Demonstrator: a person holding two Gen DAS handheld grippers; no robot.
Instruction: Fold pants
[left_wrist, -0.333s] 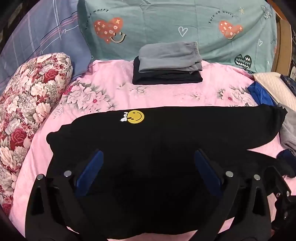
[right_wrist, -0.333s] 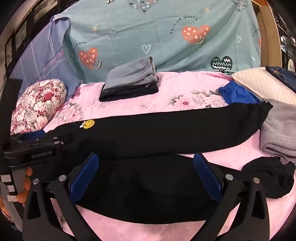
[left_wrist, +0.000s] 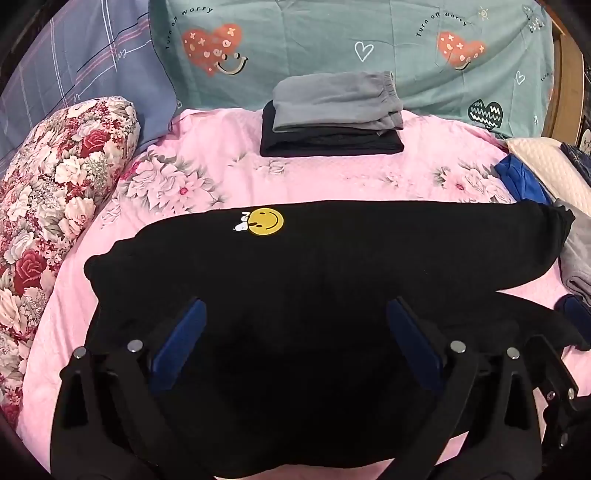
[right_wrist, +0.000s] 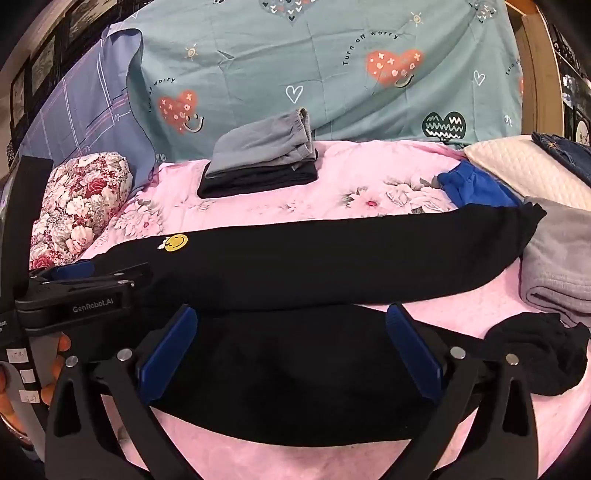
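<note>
Pants, black ones, lie stretched sideways across the pink floral bedspread, a yellow smiley patch up near the waist end at the left, and the 2 legs part toward the right (the nearer one ends in a crumpled cuff). Left gripper hovers over the waist end, jaws spread wide, nothing between the blue pads. Right gripper is just as wide open above the nearer leg, gripping nothing. Behind the pants sits a stack of 2 folded garments, grey on black, against the teal heart-print pillow. A red floral bolster lies at the left, and grey clothing is heaped at the right.
</note>
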